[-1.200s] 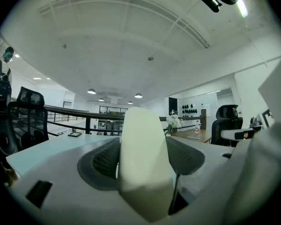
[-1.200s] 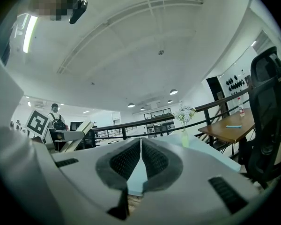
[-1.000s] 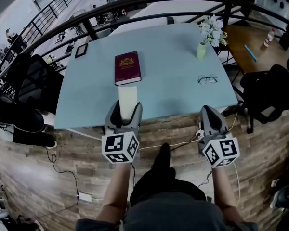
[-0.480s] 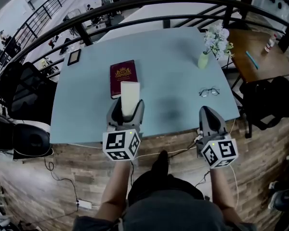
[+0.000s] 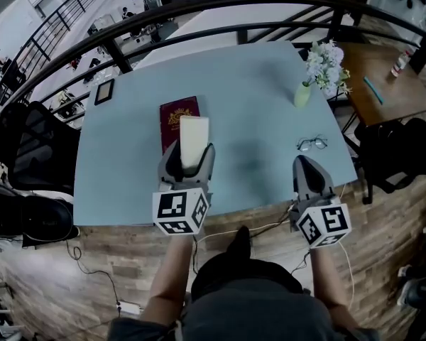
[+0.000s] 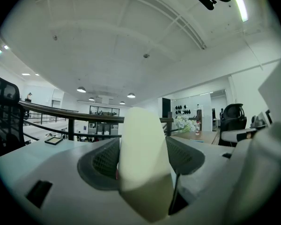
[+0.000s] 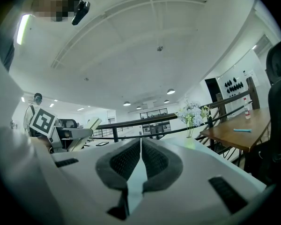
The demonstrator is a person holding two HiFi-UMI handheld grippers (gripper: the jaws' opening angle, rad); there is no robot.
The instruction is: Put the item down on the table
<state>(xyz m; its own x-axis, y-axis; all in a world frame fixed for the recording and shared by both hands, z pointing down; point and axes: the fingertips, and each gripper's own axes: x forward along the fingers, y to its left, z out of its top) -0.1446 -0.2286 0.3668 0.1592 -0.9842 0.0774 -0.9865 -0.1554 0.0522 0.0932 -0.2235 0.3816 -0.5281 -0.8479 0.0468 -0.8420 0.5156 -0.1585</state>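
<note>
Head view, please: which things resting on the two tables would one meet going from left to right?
small dark frame → red book → vase of flowers → teal pen

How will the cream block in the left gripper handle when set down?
The cream block is probably rigid: it juts straight past the left gripper without sagging. Flat faces suggest it won't roll; stood on its narrow end it may tip.
</note>
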